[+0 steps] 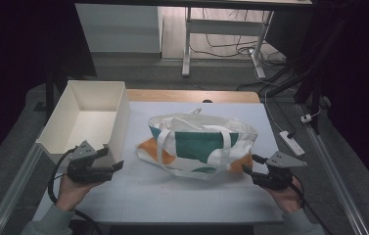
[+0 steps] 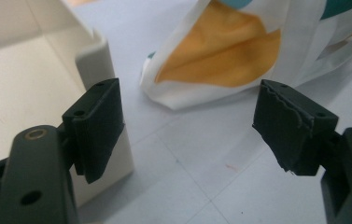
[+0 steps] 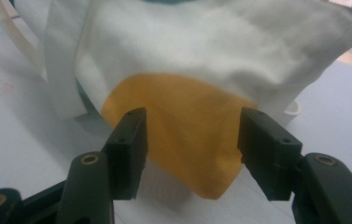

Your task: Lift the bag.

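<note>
A cloth tote bag [image 1: 201, 144], white with green and orange patches, lies on its side in the middle of the frame in the high view, on the pale worktop [image 1: 172, 200]. Its two handles loop toward the lower edge of the frame. A white open box [image 1: 118, 115] stands at the upper left, just beside the bag but apart from it.

The step in hand looks like the approach: both hands are brought in low toward the bag's bottom corners, one from each side. The left gripper [image 1: 115, 168] sits at the lower left of the high view, near the box's front corner. In the left gripper view its fingers [image 2: 96, 128] are spread wide with nothing between them, aimed at the bag's orange corner [image 2: 220, 58], which is a little way ahead. The right gripper [image 1: 250, 165] is at the lower right, close to the bag's other orange corner. In the right gripper view its fingers [image 3: 129, 147] are released and stand on either side of that orange corner [image 3: 187, 135], not pressing on it.

By my judgement the next move calls for the right gripper to pinch the cloth it already frames, while the left must travel further toward its corner, keeping clear of the box wall, before it can clench. The cloth is limp, so a shallow bite could slip off.
</note>
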`<act>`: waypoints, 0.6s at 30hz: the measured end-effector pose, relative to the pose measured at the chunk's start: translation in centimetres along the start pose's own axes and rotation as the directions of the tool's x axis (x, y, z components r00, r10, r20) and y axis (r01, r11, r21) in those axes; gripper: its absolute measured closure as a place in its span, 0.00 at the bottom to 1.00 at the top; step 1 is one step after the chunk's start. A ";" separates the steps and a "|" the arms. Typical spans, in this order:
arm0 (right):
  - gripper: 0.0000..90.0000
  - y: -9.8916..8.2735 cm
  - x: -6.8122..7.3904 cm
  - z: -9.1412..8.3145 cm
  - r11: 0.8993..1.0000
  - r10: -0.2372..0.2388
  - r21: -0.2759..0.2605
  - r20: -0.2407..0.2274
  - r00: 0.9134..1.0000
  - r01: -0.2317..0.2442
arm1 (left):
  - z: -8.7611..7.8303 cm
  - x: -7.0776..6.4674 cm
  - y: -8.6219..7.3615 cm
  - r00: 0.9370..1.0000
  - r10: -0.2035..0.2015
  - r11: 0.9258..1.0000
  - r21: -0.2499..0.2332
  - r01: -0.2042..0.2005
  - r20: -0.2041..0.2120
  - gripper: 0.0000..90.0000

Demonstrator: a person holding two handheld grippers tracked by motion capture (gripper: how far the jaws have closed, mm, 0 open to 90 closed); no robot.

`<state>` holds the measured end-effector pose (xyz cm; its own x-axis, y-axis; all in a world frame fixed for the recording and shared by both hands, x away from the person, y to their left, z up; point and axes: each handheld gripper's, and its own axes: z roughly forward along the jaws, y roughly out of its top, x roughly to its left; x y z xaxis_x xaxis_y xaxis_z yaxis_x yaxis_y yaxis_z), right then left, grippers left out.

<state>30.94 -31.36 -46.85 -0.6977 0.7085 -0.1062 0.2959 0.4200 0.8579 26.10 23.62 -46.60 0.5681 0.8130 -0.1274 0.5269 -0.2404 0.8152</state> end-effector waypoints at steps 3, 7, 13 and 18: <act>0.47 -0.3 0.1 0.4 1.000 -0.008 0.011 -0.001 1.000 0.008 | 0.6 0.0 -0.4 1.000 -0.001 1.000 0.015 0.001 -0.002 0.27; 0.47 -0.5 0.1 0.7 1.000 -0.013 0.023 -0.003 1.000 0.013 | 1.0 -0.2 -0.5 1.000 0.005 1.000 0.027 -0.005 0.000 0.27; 0.47 -0.5 0.1 0.8 1.000 -0.016 0.024 -0.002 1.000 0.016 | 1.2 -0.3 -0.5 1.000 0.009 0.999 0.034 -0.009 0.008 0.27; 0.46 -0.5 0.2 0.9 0.999 -0.018 0.027 -0.003 1.000 0.018 | 1.3 -0.3 -0.5 1.000 0.010 0.999 0.039 -0.011 0.011 0.27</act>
<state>31.21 -30.95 -47.74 -0.7049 0.6990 -0.1203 0.3006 0.4480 0.8420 26.45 22.86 -47.72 0.5804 0.8046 -0.1255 0.5452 -0.2695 0.7938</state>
